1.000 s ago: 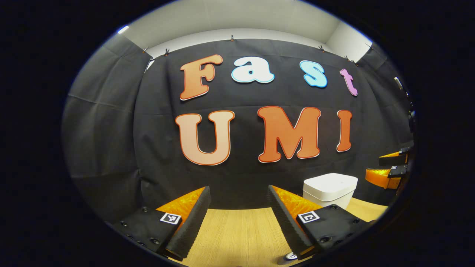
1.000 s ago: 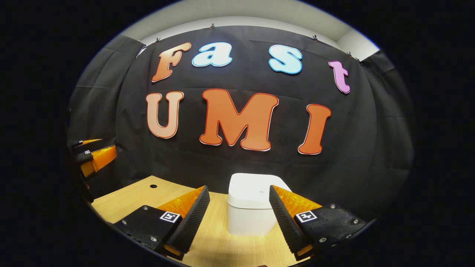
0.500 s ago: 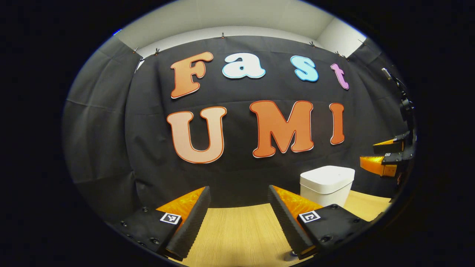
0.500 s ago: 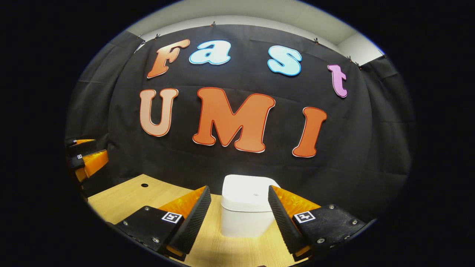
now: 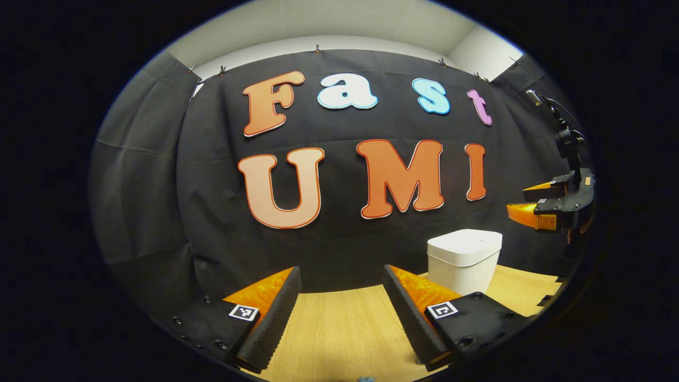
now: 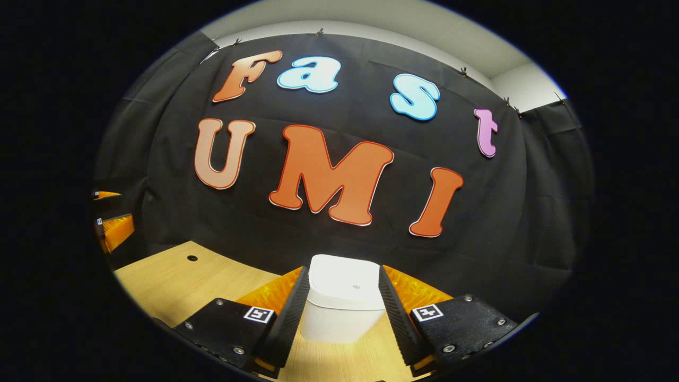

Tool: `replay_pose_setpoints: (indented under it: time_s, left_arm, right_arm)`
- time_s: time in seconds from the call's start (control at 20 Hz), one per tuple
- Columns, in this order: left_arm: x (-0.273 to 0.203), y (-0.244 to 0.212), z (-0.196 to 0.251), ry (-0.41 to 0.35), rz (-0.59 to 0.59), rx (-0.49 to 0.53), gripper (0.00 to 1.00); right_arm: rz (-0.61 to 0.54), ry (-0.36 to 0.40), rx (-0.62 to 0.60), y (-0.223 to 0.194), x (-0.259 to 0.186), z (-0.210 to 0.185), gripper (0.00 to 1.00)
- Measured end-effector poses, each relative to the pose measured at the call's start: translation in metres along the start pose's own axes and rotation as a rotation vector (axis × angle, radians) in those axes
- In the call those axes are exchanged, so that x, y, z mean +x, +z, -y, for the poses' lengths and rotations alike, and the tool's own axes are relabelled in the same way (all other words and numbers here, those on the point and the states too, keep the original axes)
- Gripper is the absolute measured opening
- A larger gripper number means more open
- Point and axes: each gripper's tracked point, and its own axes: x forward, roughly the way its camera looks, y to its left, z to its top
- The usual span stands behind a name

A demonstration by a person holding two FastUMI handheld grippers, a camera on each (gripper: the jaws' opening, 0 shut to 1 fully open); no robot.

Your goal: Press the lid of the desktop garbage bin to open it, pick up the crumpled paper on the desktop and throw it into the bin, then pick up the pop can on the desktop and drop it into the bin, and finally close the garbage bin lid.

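Note:
The white desktop bin (image 6: 344,305) stands on the wooden table (image 6: 170,278) with its lid (image 6: 346,281) shut. In the right gripper view my right gripper (image 6: 342,269) is open, its fingers framing the bin, which lies just beyond the tips. In the left gripper view the bin (image 5: 463,260) stands to the right on the table (image 5: 345,329), and my left gripper (image 5: 341,269) is open over bare wood with nothing between its fingers. The right gripper (image 5: 541,208) hangs above and right of the bin there. A small bluish bit (image 5: 365,379) peeks in at the bottom edge; I cannot tell what it is.
The booth's black cloth wall (image 5: 159,212) stands close behind the bin. A small round hole (image 6: 192,258) marks the tabletop at the left. The left gripper (image 6: 111,225) shows at the far left edge of the right gripper view.
The right gripper has risen and come closer over the bin, tilting, and its fingers have narrowed a little. The left gripper has shifted slightly; the bin looks farther off in its view.

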Motion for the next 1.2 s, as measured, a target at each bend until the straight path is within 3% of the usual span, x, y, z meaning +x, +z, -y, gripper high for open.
replay_pose_setpoints:
  time_s: [0.25, 0.5, 0.7, 1.2]
  left_arm:
    - [0.003, -0.003, -0.014, 0.088, -0.013, -0.018, 0.99]
    - [0.01, -0.005, -0.012, 0.146, -0.028, 0.003, 0.99]
    - [0.013, -0.008, -0.01, 0.189, -0.054, 0.014, 0.99]
    - [0.016, -0.009, -0.002, 0.26, -0.09, 0.06, 0.99]
  right_arm:
    - [-0.03, 0.059, 0.058, -0.005, 0.031, -0.005, 0.55]
    - [-0.063, 0.077, 0.093, -0.018, 0.068, 0.013, 0.2]
    - [-0.095, 0.085, 0.124, -0.033, 0.096, 0.024, 0.04]
    - [-0.157, 0.117, 0.14, -0.07, 0.146, 0.034, 0.01]
